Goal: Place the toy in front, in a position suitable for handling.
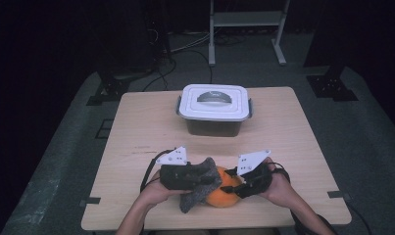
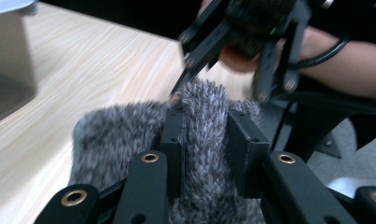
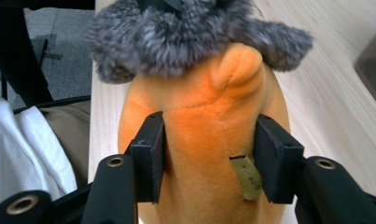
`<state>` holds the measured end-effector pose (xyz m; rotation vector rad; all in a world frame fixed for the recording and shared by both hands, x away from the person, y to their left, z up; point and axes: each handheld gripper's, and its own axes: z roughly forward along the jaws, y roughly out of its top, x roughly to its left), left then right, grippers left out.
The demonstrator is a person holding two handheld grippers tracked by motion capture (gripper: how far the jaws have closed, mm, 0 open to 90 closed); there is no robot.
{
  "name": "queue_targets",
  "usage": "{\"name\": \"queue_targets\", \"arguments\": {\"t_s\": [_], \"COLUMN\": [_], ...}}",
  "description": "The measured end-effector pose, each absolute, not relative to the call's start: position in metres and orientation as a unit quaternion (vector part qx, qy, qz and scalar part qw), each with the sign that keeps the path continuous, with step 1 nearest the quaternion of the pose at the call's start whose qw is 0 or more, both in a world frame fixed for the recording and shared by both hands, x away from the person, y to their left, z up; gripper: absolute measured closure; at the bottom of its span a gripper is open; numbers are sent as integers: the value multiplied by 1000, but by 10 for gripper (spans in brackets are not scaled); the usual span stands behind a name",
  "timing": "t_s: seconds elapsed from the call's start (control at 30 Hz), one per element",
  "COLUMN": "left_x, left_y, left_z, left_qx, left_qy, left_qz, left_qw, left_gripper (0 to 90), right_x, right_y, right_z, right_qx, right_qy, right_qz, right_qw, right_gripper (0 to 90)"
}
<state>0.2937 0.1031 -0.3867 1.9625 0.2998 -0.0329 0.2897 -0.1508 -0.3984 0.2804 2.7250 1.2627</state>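
Two hand-held grippers work a soft toy at the near edge of a wooden table (image 1: 146,122). The person's forearms enter from the bottom of the high view and angle inward, so that the grippers face each other across the toy. The left gripper (image 2: 205,140), in the left hand (image 1: 153,192), points toward the right with its grey plate uppermost; its jaws are drawn close and pinch a fold of the grey furry cloth (image 2: 115,135), which drapes over the toy's upper end. The right gripper (image 3: 209,158), in the right hand (image 1: 278,183), points toward the left and slightly down; its jaws stand about half apart with both pads pressed against the sides of the orange plush toy (image 3: 204,116), just beside a small tan label (image 3: 248,179). The toy lies on the table between the two grippers. A white-lidded storage box (image 1: 213,108) stands well apart at the far centre of the table.
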Motion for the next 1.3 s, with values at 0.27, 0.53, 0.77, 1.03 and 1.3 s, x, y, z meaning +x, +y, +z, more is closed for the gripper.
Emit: {"name": "queue_targets", "arguments": {"t_s": [0.27, 0.53, 0.77, 1.03, 1.3], "left_x": [299, 301, 301, 296, 303], "left_y": [111, 112, 111, 110, 116], "left_z": [-393, -400, -403, -382, -400], "left_qx": [833, 834, 831, 814, 819], "left_qy": [149, 160, 159, 143, 168], "left_qz": [7, -5, -13, 3, -22], "left_qw": [533, 529, 533, 562, 548], "left_gripper": [697, 698, 697, 697, 696], "right_x": [293, 300, 292, 283, 292], "right_y": [-161, -167, -156, -150, -168], "right_z": [-403, -403, -404, -399, -405], "right_qx": [91, 131, 142, 75, 71], "right_qy": [897, 892, 894, 897, 896], "right_qz": [429, 433, 422, 431, 436], "right_qw": [53, 28, 42, 57, 43], "right_gripper": [494, 370, 347, 525, 514]}}
